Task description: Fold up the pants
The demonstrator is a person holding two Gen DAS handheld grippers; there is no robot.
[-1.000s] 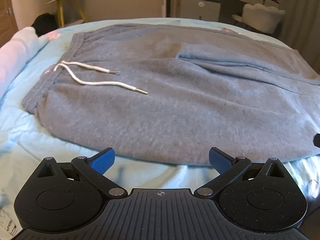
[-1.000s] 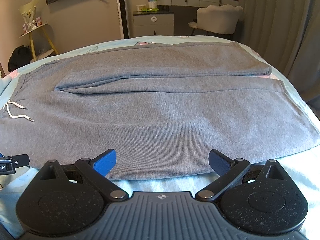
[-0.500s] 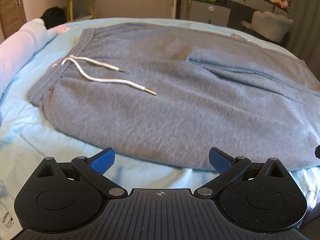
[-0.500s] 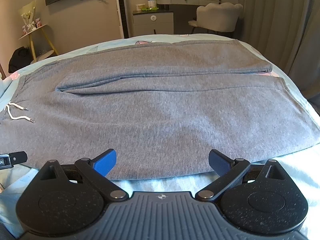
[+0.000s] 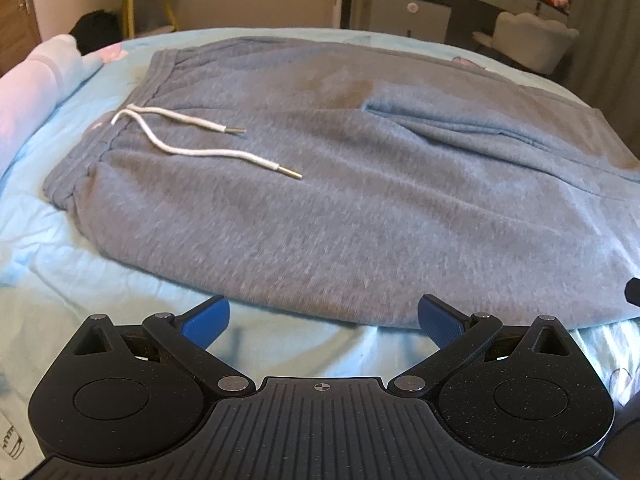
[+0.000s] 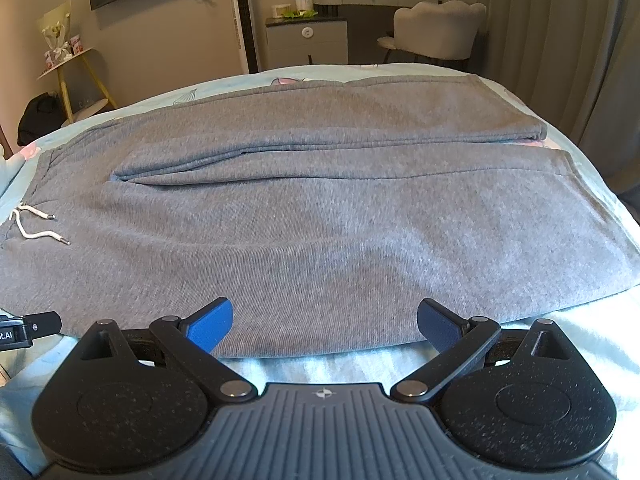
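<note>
Grey sweatpants (image 5: 360,184) lie flat on the light blue bed sheet (image 5: 100,288), waistband to the left, legs running right. A white drawstring (image 5: 192,148) rests on the waist part. In the right wrist view the pants (image 6: 320,232) show both legs side by side, cuffs at the right. My left gripper (image 5: 322,322) is open and empty, just short of the pants' near edge by the hip. My right gripper (image 6: 324,326) is open and empty, at the near edge of the front leg.
A pink and white pillow (image 5: 28,92) lies at the bed's left. Behind the bed stand a grey cabinet (image 6: 308,38), a pale chair (image 6: 436,28) and a yellow-legged side table (image 6: 76,76). The left gripper's tip (image 6: 28,326) shows at the left.
The left gripper has swung slightly left and back, so the waistband and drawstring sit nearer the view's middle. The right gripper has edged slightly closer to the pants' near edge.
</note>
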